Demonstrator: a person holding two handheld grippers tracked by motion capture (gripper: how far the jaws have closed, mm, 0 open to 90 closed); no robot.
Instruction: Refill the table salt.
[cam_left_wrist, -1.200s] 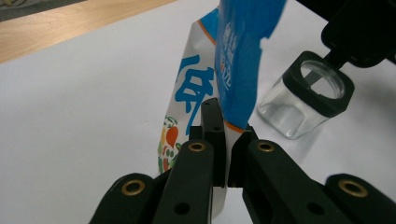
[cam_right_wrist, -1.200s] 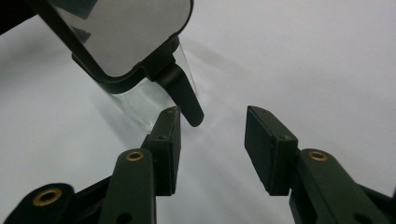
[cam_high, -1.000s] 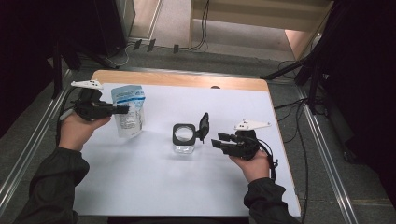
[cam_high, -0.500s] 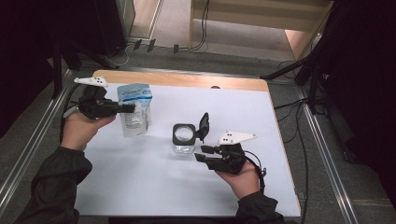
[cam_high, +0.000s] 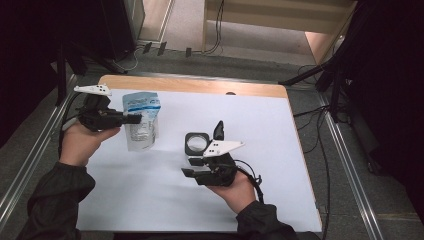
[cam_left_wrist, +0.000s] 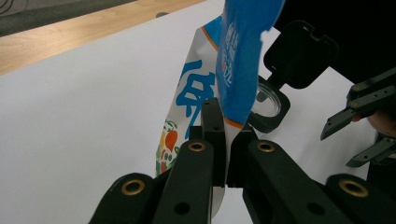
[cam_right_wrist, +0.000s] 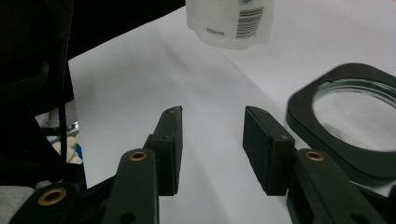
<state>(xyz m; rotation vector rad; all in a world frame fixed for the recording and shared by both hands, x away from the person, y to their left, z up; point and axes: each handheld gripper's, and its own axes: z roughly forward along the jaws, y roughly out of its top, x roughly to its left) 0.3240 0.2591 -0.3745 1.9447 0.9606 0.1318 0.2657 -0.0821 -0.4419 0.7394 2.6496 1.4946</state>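
The left gripper is clamping the edge of a blue-and-white printed pouch, holding it upright at the left of the white surface; in the left gripper view its jaws are pinching flat on the pouch just below the blue top band, which looks unopened as far as the pictures show. Near the middle of the surface a small black square container is sitting with its hinged lid standing open and a clear inside showing, apparently empty. The right gripper is hovering just beside that container, on the person's side of it, with its jaws parted and nothing between them; in the right gripper view the bare pads are pointing across the surface toward the pouch's lower end, with the container's rim off to the right. Judging from this, the setting-up seems done: the pouch is secured and the container is lying open. What seems left is for the free gripper to take hold of the pouch, open it, and tip its contents into the container.
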